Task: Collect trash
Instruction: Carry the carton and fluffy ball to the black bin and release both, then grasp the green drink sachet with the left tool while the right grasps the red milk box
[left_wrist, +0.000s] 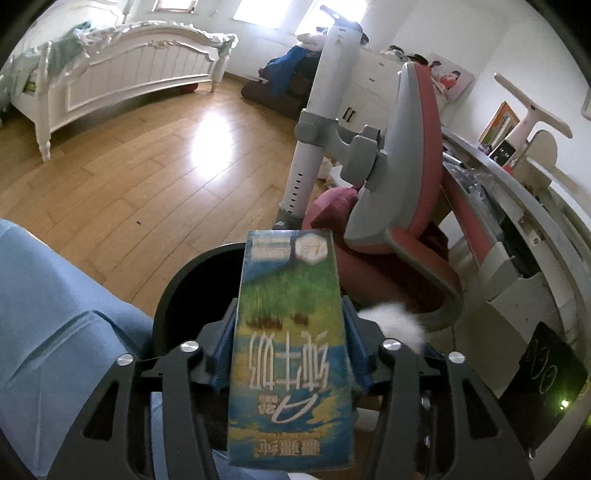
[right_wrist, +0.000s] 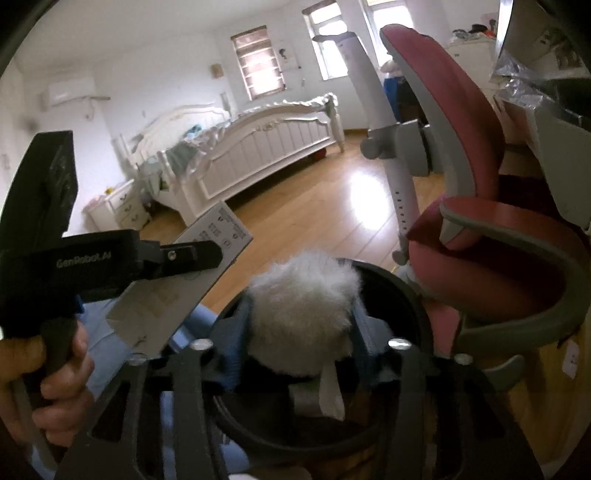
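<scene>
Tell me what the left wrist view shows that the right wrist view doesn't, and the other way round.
Only the left wrist view: the carton's printed front, between the left gripper's fingers, and a desk at right.

Only the right wrist view: the hand holding the left gripper, an air conditioner on the wall, a nightstand, and tissue in the bin.

Both: the black bin below, the white fluff between the right gripper's fingers, the pink chair, the bed, the wood floor.

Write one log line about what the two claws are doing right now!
left claw: green-blue milk carton between fingers | right claw: fluffy white wad | both above round black bin
</scene>
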